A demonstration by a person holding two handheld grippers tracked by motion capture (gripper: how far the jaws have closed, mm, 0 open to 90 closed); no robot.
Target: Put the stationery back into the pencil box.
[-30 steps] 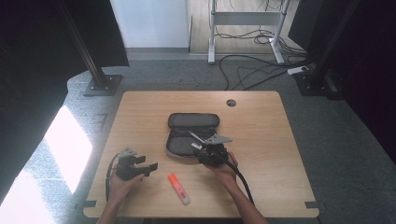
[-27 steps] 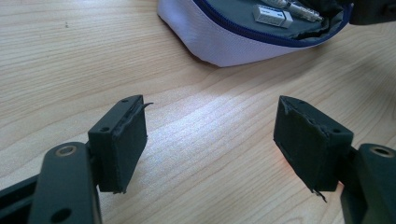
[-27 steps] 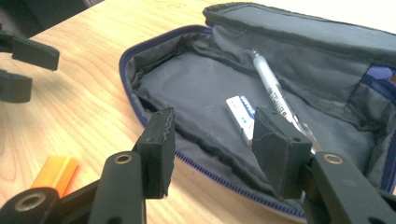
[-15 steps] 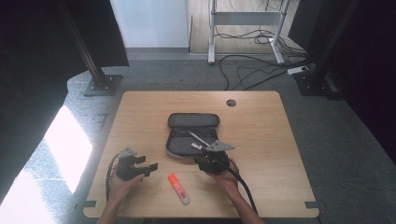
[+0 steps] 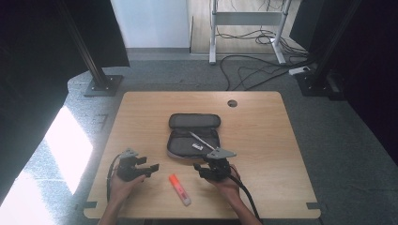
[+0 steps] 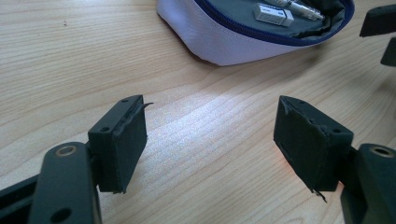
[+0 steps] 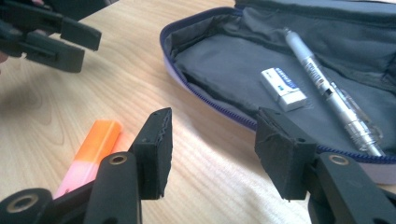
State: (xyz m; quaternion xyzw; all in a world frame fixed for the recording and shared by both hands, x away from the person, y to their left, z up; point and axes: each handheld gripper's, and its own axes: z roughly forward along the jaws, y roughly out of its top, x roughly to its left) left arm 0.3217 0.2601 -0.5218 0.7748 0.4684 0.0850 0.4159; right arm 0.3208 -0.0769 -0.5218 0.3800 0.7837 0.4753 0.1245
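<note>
Highlighter (image 5: 180, 189) is seen lying on the desk (image 5: 263, 140) between both grippers, near the opened pencil case (image 5: 194, 136). Right gripper (image 7: 212, 147), empty, has just been opening; left gripper (image 6: 210, 140) is held open. Pickup probably comes next.

from my remote seat i can't read a single word anywhere. the white eraser (image 7: 284, 88) lying in the open pencil case (image 7: 219, 60) carries a blue printed band along its top, but the letters are too small and blurred to make out. the silver pen (image 7: 327, 88) beside it has dark marks on its barrel, also unreadable. the orange highlighter (image 7: 91, 151) on the table (image 5: 263, 122) shows no print i can make out.
</note>
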